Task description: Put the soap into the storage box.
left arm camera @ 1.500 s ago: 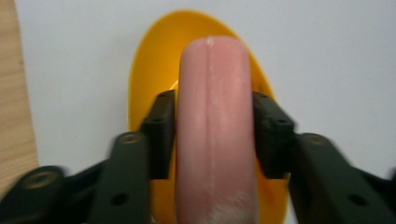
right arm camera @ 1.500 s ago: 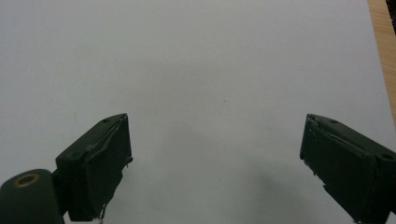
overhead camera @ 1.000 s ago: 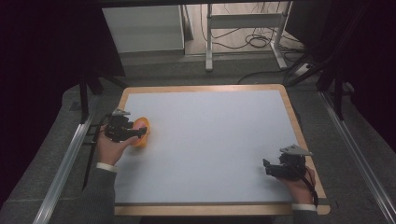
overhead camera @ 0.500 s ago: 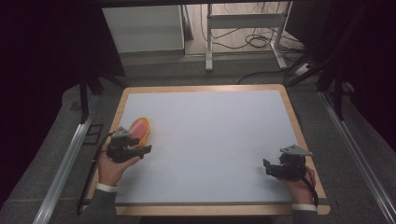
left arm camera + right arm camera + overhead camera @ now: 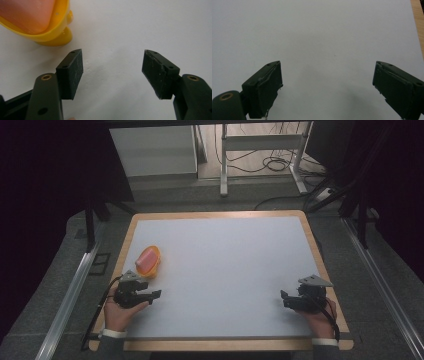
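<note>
L tongs (image 5: 156, 294) off glossy oval dish (image 5: 148, 261)

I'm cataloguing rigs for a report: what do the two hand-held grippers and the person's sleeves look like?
Both the left hand-held gripper and the right hand-held gripper are black, each topped by a grey three-cornered plate, with a thin black cable trailing. Their jaws carry flat, rectangular black pads, and brass-coloured rivets. The sleeves are grey, with white cuffs.
</note>
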The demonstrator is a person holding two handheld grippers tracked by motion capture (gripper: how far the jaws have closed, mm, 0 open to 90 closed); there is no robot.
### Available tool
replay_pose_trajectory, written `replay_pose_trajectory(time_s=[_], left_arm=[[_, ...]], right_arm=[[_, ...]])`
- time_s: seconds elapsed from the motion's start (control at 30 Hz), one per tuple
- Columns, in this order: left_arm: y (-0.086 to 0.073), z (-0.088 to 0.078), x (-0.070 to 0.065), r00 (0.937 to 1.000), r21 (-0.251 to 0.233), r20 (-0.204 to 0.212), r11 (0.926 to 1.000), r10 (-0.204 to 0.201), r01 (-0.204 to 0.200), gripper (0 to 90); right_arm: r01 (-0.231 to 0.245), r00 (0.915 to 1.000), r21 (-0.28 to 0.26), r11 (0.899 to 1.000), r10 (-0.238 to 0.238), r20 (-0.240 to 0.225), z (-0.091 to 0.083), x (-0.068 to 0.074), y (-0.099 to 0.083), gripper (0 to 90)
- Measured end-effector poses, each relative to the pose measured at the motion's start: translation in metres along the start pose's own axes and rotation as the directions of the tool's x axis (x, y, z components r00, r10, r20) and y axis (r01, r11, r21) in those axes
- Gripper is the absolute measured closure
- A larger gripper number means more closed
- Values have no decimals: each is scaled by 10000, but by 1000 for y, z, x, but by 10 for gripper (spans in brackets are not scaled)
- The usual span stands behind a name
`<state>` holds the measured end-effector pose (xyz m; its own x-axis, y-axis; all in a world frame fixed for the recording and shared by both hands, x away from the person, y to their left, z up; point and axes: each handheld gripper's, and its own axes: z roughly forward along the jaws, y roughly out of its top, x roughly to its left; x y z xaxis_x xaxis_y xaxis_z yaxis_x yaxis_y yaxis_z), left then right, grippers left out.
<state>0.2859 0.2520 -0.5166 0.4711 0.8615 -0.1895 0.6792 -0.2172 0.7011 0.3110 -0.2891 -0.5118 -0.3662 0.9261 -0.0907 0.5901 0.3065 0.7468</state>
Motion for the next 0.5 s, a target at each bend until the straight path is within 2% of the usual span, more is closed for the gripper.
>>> replay_pose_trajectory(time_s=[0.5], left_arm=[[-4, -3, -3, 9999, -99, 119, 9999, -24, 25, 337]], right_arm=[[104, 9999, -142, 9998, -104, -55, -2, 4, 2, 87]])
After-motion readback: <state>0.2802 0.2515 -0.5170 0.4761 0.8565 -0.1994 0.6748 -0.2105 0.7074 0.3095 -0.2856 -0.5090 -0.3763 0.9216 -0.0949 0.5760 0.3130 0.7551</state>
